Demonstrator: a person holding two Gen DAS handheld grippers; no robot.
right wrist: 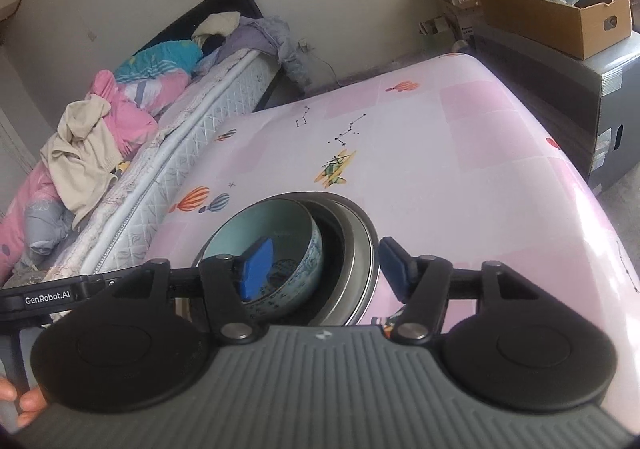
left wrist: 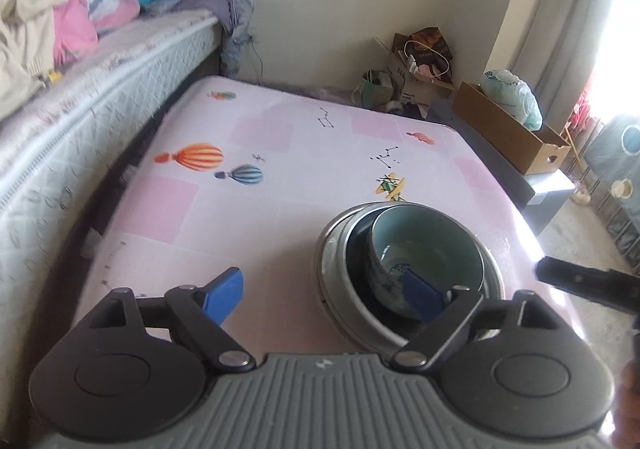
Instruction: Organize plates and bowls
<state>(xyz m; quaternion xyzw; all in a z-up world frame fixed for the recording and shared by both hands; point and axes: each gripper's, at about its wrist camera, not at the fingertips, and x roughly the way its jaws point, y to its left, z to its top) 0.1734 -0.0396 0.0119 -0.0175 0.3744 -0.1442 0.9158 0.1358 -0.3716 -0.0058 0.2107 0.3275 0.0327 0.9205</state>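
Note:
A light-blue patterned bowl [left wrist: 426, 249] sits inside a dark bowl [left wrist: 358, 249], which sits in a steel plate [left wrist: 332, 269] on the pink table [left wrist: 280, 177]. My left gripper [left wrist: 322, 295] is open, just left of the stack and above the table, its right pad near the bowl's near side. In the right wrist view the blue bowl [right wrist: 280, 249] sits nested in the dark bowl [right wrist: 332, 233] and steel plate [right wrist: 362, 249]. My right gripper [right wrist: 324, 269] is open over the stack's right side, left pad above the blue bowl, right pad outside the plate rim.
A bed [left wrist: 60, 121] with piled clothes [left wrist: 72, 17] runs along the table's left edge. Cardboard boxes [left wrist: 516, 133] and bags [left wrist: 420, 57] stand beyond the far right corner. The table's right edge [right wrist: 580, 189] drops to the floor.

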